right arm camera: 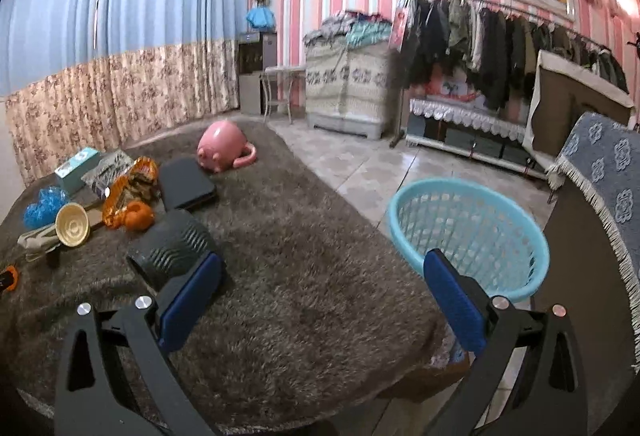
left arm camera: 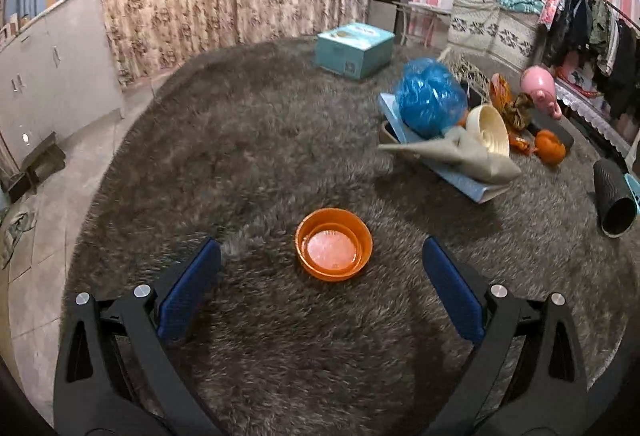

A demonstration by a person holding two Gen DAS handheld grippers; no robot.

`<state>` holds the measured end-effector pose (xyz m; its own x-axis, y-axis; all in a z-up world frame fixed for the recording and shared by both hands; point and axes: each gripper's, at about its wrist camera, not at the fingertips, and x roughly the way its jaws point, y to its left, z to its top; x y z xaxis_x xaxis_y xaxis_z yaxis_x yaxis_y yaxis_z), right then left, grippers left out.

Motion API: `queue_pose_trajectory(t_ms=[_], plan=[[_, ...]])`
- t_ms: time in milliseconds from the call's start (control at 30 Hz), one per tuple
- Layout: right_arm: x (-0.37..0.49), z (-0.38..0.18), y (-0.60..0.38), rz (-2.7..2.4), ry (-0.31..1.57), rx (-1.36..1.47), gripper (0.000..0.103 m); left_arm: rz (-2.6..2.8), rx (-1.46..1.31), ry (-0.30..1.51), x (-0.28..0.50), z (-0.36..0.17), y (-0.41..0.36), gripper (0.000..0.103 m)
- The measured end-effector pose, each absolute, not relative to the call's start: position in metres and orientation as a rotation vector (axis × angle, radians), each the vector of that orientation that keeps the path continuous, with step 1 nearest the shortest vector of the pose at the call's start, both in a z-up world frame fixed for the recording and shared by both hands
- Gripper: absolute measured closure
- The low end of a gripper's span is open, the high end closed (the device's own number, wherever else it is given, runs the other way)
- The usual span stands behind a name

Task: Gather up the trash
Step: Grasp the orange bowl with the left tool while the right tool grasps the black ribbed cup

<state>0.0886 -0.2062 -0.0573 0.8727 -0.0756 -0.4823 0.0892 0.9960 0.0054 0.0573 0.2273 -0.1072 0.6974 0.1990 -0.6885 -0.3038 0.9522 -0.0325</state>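
Observation:
My left gripper [left arm camera: 322, 268] is open and empty above the grey shaggy carpet [left arm camera: 260, 155], with an orange plastic bowl [left arm camera: 334, 250] lying on the carpet between and just beyond its blue pads. My right gripper [right arm camera: 322, 282] is open and empty over the carpet [right arm camera: 304, 276]. A light blue mesh basket [right arm camera: 470, 232] stands at the carpet's right edge, just beyond the right finger. A dark ribbed cylinder [right arm camera: 172, 250] lies on its side by the left finger; it also shows in the left wrist view [left arm camera: 614, 201].
A heap of clutter lies on the carpet: a blue crumpled bag [left arm camera: 430, 95], a cream bowl [left arm camera: 488, 127], orange wrappers [right arm camera: 132, 191], a pink pig-shaped pot [right arm camera: 224, 145], a black flat case [right arm camera: 186, 183] and a teal box [left arm camera: 354, 49]. A clothes rack [right arm camera: 500, 31] and cabinets line the walls.

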Motion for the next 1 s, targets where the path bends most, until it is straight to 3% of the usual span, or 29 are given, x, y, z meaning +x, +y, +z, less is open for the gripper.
queue_pose_trajectory(t_ms=[300,433,800,1000], plan=[[0.103,-0.068,-0.202,-0.066,0.586,0.084,0.004,0.174,-0.13,0.801,0.072,-0.114,0.221,0.042],[0.106,-0.063,-0.189,-0.051,0.566,0.055,0.004,0.149,-0.135,0.8,0.074,-0.111,0.222,0.064],[0.129,-0.055,-0.136,0.044,0.559,-0.004,0.004,0.176,-0.101,0.744,0.077,-0.087,0.224,0.064],[0.165,-0.07,-0.111,0.043,0.671,-0.005,0.004,0.186,-0.104,0.722,0.077,-0.073,0.224,0.064]])
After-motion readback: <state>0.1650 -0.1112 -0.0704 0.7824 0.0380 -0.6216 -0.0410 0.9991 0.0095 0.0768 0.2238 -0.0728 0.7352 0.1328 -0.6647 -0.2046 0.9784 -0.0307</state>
